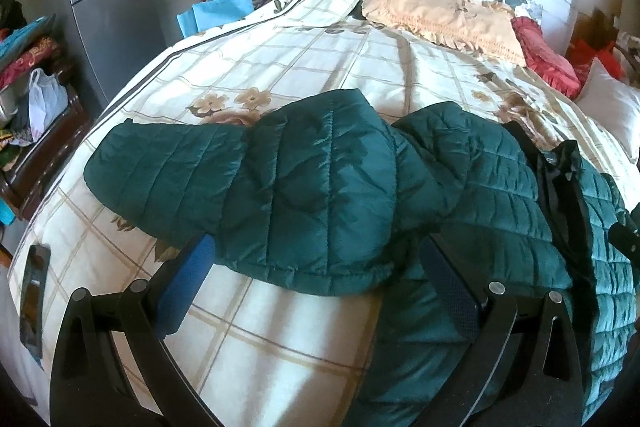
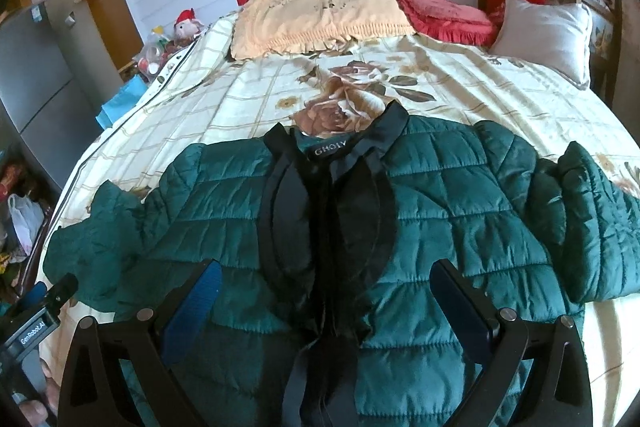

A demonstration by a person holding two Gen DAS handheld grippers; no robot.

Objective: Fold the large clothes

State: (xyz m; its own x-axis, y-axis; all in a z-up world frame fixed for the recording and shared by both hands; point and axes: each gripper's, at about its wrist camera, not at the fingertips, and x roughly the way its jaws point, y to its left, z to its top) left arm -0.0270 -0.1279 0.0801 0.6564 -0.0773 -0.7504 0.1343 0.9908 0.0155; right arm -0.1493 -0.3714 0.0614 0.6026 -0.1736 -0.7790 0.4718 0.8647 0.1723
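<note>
The dark green quilted puffer jacket (image 2: 440, 195) was lying front-up on the bed's cream floral checked bedspread (image 2: 256, 95), black collar (image 2: 352, 151) pointing toward the tan ruffled pillow (image 2: 316, 15). One sleeve (image 1: 160, 163) stuck out to the side, with a flap of the jacket folded over near it. The left gripper (image 1: 320, 263) had its blue-padded fingers spread wide just at that folded edge, not pinching anything. The right gripper (image 2: 328, 287) was spread wide too, sitting over the jacket's middle, holding nothing.
</note>
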